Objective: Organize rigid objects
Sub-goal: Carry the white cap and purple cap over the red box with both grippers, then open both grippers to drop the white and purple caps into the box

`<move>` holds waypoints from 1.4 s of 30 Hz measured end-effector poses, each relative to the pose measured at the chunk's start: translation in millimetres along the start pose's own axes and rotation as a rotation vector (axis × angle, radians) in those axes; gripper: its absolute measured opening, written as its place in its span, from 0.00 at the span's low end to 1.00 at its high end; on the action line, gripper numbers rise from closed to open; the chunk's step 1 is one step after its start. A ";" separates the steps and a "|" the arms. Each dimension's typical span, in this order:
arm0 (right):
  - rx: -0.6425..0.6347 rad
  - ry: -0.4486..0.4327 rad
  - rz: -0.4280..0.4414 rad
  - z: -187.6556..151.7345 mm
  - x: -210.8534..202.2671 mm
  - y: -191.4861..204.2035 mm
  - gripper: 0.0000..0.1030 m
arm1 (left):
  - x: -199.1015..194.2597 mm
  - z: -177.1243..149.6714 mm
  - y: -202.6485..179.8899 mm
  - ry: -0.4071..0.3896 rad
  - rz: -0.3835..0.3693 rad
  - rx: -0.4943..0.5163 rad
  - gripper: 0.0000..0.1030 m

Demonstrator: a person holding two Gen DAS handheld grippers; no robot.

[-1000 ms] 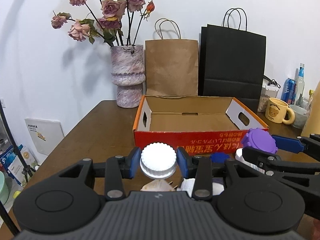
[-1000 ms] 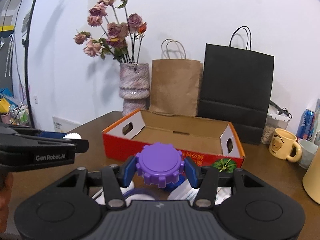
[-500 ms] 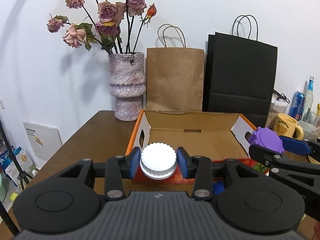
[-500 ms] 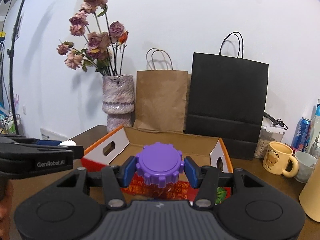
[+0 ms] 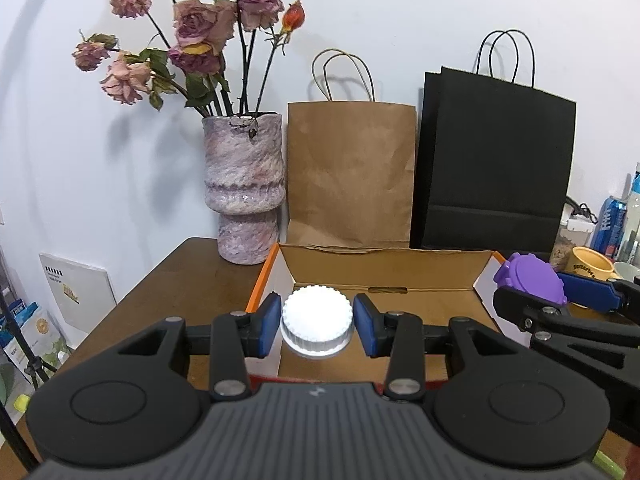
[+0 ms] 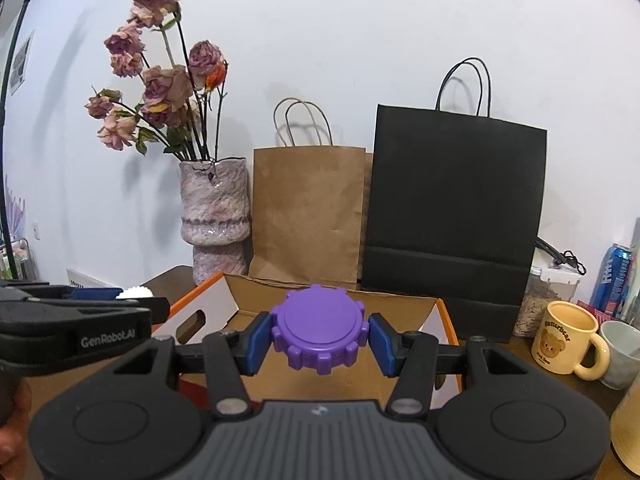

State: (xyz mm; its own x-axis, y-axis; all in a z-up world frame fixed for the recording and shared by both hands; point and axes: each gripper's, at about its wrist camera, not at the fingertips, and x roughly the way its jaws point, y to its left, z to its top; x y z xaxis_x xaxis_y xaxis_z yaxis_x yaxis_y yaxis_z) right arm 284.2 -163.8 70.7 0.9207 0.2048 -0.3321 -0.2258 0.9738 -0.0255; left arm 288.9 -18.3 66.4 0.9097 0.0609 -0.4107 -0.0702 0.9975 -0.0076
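The left gripper (image 5: 317, 329) squeezes a white cap (image 5: 317, 327), and the right gripper (image 6: 319, 339) squeezes a purple cap (image 6: 319, 335); both are held up over the open cardboard box (image 5: 384, 266). To do this well, bring each cap down low before letting go. The box floor is mostly hidden, so it only looks bare.

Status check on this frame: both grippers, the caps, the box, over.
Left gripper shut on white cap. Right gripper shut on purple cap. Both held over the open cardboard box. Nothing seen blocking the drop.
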 end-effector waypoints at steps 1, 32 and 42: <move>-0.001 0.001 -0.002 1.2 4.1 -0.5 0.50 | 3.4 1.7 -0.5 -0.001 0.002 0.002 0.40; 0.061 0.146 -0.034 -5.0 109.3 -35.3 0.50 | 118.1 11.2 -17.7 0.107 0.037 0.018 0.40; 0.017 0.173 -0.049 -11.3 116.3 -30.3 0.50 | 129.3 6.4 -13.1 0.149 0.042 0.026 0.40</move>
State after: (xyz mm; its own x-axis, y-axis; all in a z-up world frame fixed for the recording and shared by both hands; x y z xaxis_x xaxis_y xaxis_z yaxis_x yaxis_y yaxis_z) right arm 394.5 -170.6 22.2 0.8617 0.1387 -0.4880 -0.1752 0.9841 -0.0297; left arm 410.1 -23.2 19.2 0.8353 0.0986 -0.5408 -0.0944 0.9949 0.0356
